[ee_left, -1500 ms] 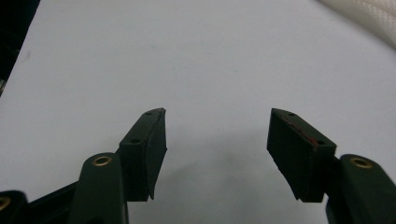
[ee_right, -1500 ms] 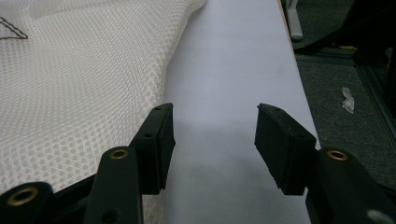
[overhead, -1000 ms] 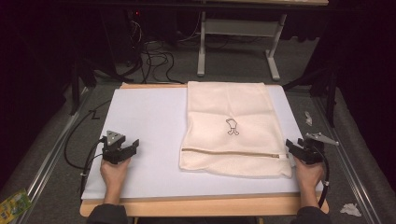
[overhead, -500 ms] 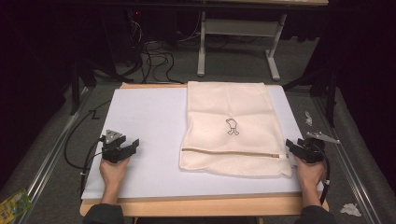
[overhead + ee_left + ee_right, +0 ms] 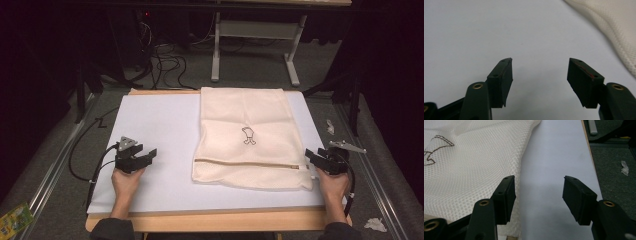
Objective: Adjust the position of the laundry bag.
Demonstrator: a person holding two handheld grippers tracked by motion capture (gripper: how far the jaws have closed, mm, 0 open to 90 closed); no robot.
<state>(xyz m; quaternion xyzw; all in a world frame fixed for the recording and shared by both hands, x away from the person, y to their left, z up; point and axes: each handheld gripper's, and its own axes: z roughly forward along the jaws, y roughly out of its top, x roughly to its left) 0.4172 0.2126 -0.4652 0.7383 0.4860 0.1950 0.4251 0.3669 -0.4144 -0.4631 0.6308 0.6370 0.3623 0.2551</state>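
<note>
A cream mesh laundry bag [image 5: 250,137] with a small embroidered figure and a zipper near its front edge lies flat on the right half of a white board [image 5: 160,130]. My left gripper [image 5: 147,156] hovers over bare board to the bag's left, jaws open and empty [image 5: 540,75]; the bag's edge [image 5: 614,32] lies off to its right. At the bag's front right corner my right gripper [image 5: 311,156] stands open, its left jaw over the mesh [image 5: 469,170], its right jaw over bare board, nothing held [image 5: 539,192].
The board rests on a wooden table [image 5: 215,220] whose edge runs along the front. Cables [image 5: 165,55] and a metal frame [image 5: 250,45] stand on the dark floor behind. Scraps of paper [image 5: 330,126] lie on the floor at right, a green packet [image 5: 12,220] at front left.
</note>
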